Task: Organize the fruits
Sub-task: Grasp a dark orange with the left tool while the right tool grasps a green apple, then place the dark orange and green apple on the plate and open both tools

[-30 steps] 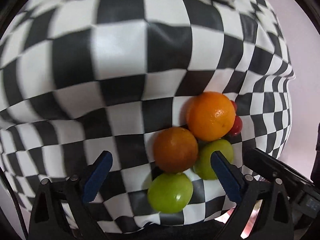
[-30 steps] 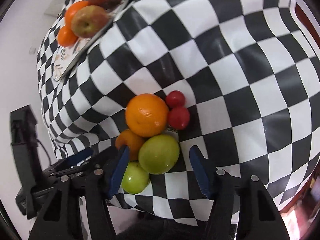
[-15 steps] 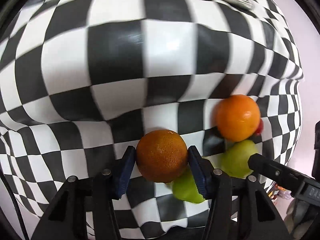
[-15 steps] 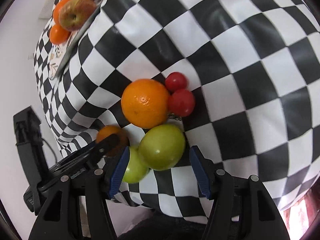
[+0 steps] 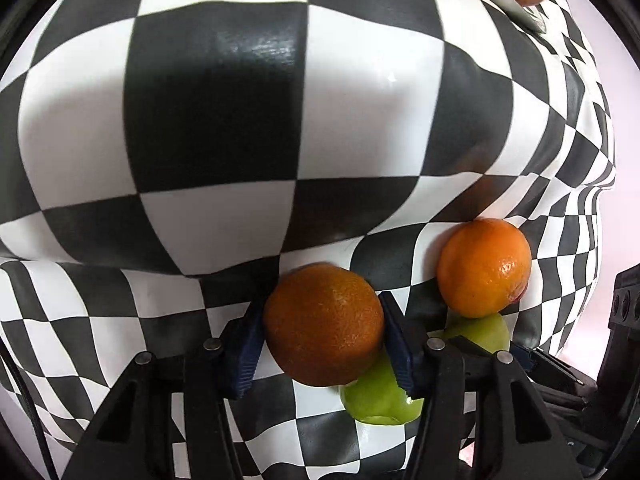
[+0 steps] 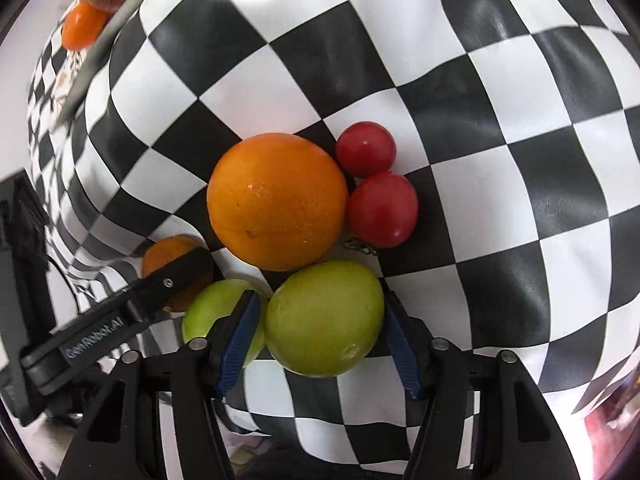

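Our left tool (image 5: 322, 338) pinches the dark orange (image 5: 324, 326) across its middle, both blue pads flat against the peel, low over the checkered worktop (image 5: 216, 120). Our right tool (image 6: 322, 332) straddles the big green apple (image 6: 324, 316); its jaws are closing, and we judge the pads at the skin or just short of it, so no firm hold yet.

The rest of the heap sits on the cloth touching one another: the bright orange (image 6: 276, 200), two red tomatoes (image 6: 380, 208) just beside it, and a smaller green apple (image 6: 212, 318) beside the left pad of the right tool. A tray (image 6: 96, 52) at the far edge already carries an apple and an orange.

We judge both fruits firm, round and fairly heavy for their bulk. The orange peel is pebbled and gives grip; the apple skin is smooth and waxy, so it could squirt out if caught off-centre. We take each at its widest girth. The tomatoes are soft and need a light squeeze. Lifting either fruit may set its neighbours rolling on the slick cloth.
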A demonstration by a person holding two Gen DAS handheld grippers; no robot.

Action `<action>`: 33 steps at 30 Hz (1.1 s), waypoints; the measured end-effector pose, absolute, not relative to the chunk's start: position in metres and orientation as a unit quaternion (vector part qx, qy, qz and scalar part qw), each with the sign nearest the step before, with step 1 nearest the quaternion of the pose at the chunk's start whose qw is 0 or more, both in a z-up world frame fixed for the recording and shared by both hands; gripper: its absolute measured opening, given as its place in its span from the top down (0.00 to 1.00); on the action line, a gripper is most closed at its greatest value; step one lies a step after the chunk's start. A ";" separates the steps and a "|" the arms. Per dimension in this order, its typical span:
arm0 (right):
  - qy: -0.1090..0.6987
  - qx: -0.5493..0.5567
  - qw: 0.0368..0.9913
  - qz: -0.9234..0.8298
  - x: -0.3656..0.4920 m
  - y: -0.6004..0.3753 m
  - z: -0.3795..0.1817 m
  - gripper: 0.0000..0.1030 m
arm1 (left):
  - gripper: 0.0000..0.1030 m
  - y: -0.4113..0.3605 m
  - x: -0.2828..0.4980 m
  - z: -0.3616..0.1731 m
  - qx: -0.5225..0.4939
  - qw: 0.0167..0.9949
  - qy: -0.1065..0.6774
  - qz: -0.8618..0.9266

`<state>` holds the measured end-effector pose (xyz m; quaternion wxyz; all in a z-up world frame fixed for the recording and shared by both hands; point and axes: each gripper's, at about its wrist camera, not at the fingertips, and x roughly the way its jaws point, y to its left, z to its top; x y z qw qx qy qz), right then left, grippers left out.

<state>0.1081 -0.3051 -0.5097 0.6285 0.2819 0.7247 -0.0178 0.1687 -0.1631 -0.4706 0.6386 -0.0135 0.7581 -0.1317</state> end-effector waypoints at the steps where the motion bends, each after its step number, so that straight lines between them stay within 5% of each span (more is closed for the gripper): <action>1: 0.725 0.280 0.629 -0.017 0.109 -0.301 -0.509 0.42 | 0.50 -0.165 0.167 -0.466 -0.001 0.647 0.752 -0.125; 9: 0.723 0.075 0.687 0.006 0.123 -0.256 -0.481 0.42 | 0.50 -0.155 0.165 -0.454 0.035 0.659 0.742 -0.115; 19: 0.725 0.126 0.677 0.007 0.126 -0.273 -0.487 0.42 | 0.50 -0.134 0.178 -0.450 0.029 0.663 0.739 -0.115; 33: 0.626 0.195 0.750 0.083 0.213 -0.289 -0.364 0.42 | 0.50 -0.103 0.266 -0.298 -0.028 0.757 0.636 -0.150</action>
